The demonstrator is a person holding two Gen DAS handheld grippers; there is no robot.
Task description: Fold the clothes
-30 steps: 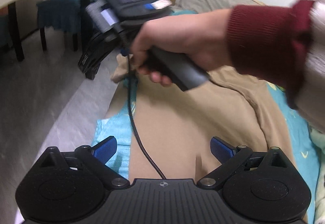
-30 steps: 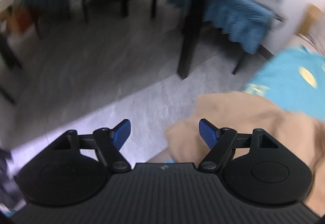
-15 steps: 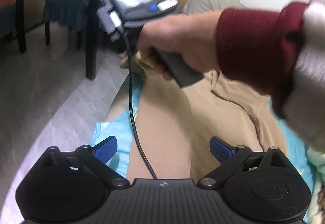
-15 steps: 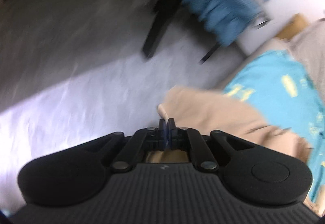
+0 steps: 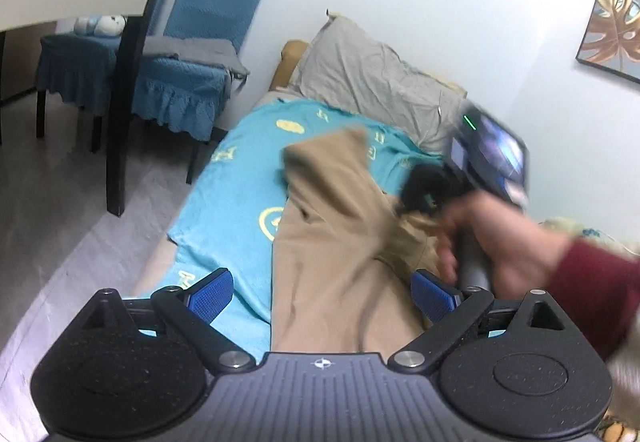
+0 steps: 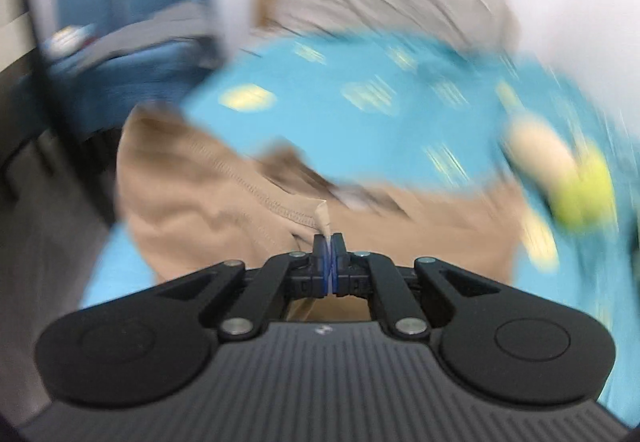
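A tan garment (image 5: 340, 242) lies lengthwise on a turquoise blanket (image 5: 240, 181) spread over a bed. My left gripper (image 5: 322, 292) hovers open above the garment's near end, nothing between its blue pads. In the left wrist view a hand with a dark red sleeve (image 5: 592, 282) holds the right gripper's body (image 5: 424, 189) at the right, and the far corner of the garment trails from it, folded back across itself. In the blurred right wrist view my right gripper (image 6: 329, 242) is shut on a stitched hem of the tan garment (image 6: 224, 201).
A grey pillow (image 5: 372, 73) lies at the head of the bed against a white wall. Blue-covered chairs (image 5: 188, 77) and a dark table leg (image 5: 124, 109) stand left of the bed on grey floor. A framed picture (image 5: 612, 13) hangs at the upper right.
The right gripper closed on the garment's edge at the left side of the bed, then swept across to the right, dragging the cloth over. The left gripper tilted up slightly, still open.
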